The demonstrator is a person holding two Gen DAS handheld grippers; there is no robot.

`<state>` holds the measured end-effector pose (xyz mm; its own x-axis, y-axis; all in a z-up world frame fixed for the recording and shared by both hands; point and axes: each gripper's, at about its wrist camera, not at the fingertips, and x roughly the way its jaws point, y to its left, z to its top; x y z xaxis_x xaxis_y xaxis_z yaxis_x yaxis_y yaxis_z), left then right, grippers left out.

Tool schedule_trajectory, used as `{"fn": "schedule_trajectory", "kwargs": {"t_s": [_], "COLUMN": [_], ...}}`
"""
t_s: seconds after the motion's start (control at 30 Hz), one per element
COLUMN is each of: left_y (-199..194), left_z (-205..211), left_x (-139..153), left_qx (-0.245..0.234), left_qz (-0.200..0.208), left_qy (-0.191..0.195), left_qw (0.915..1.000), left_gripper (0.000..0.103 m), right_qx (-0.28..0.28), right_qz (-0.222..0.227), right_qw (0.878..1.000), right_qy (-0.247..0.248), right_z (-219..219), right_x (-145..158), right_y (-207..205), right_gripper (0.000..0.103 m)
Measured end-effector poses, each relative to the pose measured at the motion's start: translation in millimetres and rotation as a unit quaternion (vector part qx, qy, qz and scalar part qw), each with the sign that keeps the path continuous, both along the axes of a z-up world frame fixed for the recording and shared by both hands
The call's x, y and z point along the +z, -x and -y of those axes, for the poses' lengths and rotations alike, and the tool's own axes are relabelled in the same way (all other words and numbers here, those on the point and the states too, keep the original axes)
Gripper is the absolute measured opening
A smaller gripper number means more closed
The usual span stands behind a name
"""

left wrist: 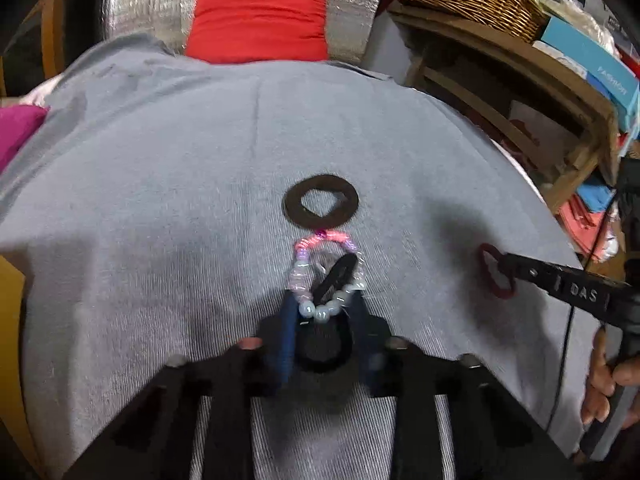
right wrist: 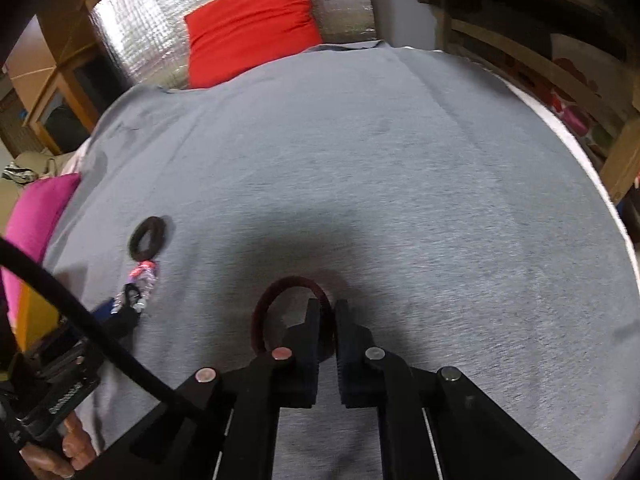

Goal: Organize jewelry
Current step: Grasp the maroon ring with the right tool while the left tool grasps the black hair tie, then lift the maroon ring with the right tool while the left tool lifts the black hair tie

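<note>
Two grippers work over a grey cloth that fills most of both views. In the left wrist view, the left gripper sits at the bottom centre, its blue-padded fingers standing somewhat apart on either side of a beaded bracelet (pink at its top, pale and pearly beads lower down) and a black hair tie just below it; a small black clip-like piece lies across the bracelet's loop. Whether the fingers actually press on the bracelet is hard to tell, as that part of the frame is blurred. Just above the bracelet, near the centre of the frame, a dark brown ring-shaped hair tie lies flat on the cloth. At the right of the same frame the right gripper comes in from the edge, its tip at a dark red hair tie. In the right wrist view, the right gripper at bottom centre has its jaws nearly closed, pinching the right side of that red loop between them. A red cushion shows in the upper part of the frame, a magenta one at the left edge.
</note>
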<state>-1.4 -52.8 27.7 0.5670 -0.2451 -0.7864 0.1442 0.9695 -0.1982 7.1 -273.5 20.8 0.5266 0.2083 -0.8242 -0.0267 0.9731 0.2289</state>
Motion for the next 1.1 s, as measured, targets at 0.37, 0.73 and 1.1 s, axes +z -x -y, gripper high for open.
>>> {"fn": "schedule_trajectory", "kwargs": {"t_s": [0.37,0.73,1.1], "left_y": [50,26,30], "left_z": [-26,-57,-53], "left_x": [9,2,2], "left_qx": [-0.064,0.004,-0.009], "left_qz": [-0.052,-0.056,-0.047], "left_qy": [-0.002,0.087,0.032], "left_qw": [0.9966,0.9947,0.9984], "left_gripper": [0.044,0.048,0.013], "right_qx": [0.049,0.053,0.057], "right_qz": [-0.021,-0.031,-0.032], "right_qw": [0.998,0.998,0.998], "right_qy": [-0.041,-0.023,-0.027], "right_z": [-28,-40,-33], "right_x": [2,-8,-9], "right_y": [12,11,13], "right_gripper": [0.007,0.008,0.008]}}
